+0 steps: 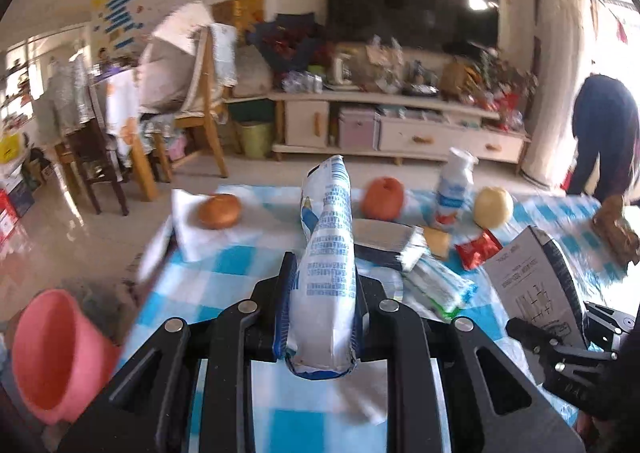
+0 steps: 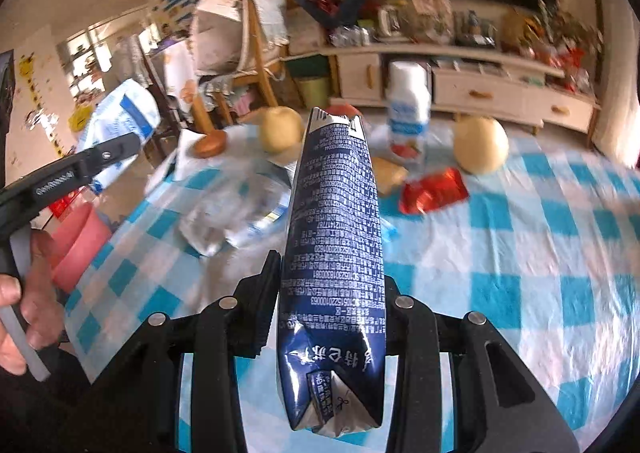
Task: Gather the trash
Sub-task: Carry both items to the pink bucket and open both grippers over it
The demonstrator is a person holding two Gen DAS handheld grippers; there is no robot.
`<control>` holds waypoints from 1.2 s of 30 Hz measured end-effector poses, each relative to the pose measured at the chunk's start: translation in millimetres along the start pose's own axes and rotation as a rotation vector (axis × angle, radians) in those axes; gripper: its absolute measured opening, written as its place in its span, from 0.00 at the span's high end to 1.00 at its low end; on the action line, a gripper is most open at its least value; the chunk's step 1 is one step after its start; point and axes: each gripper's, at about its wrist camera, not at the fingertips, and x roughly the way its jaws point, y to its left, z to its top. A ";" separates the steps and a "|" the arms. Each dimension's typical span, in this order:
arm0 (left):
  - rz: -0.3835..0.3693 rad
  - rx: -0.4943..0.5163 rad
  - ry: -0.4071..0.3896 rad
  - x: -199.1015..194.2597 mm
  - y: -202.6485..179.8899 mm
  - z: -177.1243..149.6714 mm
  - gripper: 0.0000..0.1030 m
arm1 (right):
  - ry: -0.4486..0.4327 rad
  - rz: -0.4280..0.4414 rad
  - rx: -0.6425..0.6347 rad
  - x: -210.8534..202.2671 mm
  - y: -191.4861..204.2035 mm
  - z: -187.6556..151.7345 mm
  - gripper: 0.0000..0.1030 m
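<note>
My left gripper (image 1: 322, 277) is shut on a crushed white and blue milk carton (image 1: 330, 253), held above the checked table (image 1: 224, 265). My right gripper (image 2: 332, 273) is shut on a dark blue carton (image 2: 334, 237), also held over the table; this carton shows at the right of the left wrist view (image 1: 536, 285). The left gripper and its white carton show at the left of the right wrist view (image 2: 120, 125). A pink bin (image 1: 56, 353) stands on the floor left of the table; it also shows in the right wrist view (image 2: 76, 241).
On the table lie a red wrapper (image 2: 434, 191), a crumpled clear plastic bottle (image 2: 236, 209), a white drink bottle (image 2: 410, 113), two yellow pears (image 2: 480, 145), a red apple (image 1: 383, 199), an onion on a tissue (image 1: 219, 211) and a flat carton (image 1: 386, 243). Chairs stand at the left.
</note>
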 end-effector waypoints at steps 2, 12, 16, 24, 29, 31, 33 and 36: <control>0.028 -0.028 -0.014 -16.2 30.7 2.3 0.76 | -0.019 0.035 -0.027 -2.2 25.0 10.8 0.63; 0.167 -0.190 0.005 -71.9 199.5 -10.7 0.76 | 0.000 0.278 -0.176 37.8 185.6 63.7 0.63; 0.272 -0.226 0.007 -90.0 279.4 -24.8 0.76 | 0.044 0.382 -0.276 75.7 280.9 75.1 0.63; 0.314 -0.253 0.112 -53.2 360.8 -62.6 0.76 | 0.165 0.478 -0.402 142.3 427.3 48.2 0.63; 0.329 -0.275 0.136 -26.3 377.1 -79.2 0.64 | 0.233 0.426 -0.389 181.1 440.3 40.6 0.46; 0.345 -0.294 0.142 -21.1 383.3 -86.0 0.60 | 0.233 0.398 -0.374 188.3 435.5 42.1 0.24; 0.361 -0.317 0.137 -17.4 390.6 -87.0 0.32 | 0.227 0.391 -0.366 190.8 432.5 43.1 0.11; 0.398 -0.304 0.095 -23.6 387.5 -85.0 0.22 | 0.207 0.384 -0.362 188.6 424.1 44.1 0.10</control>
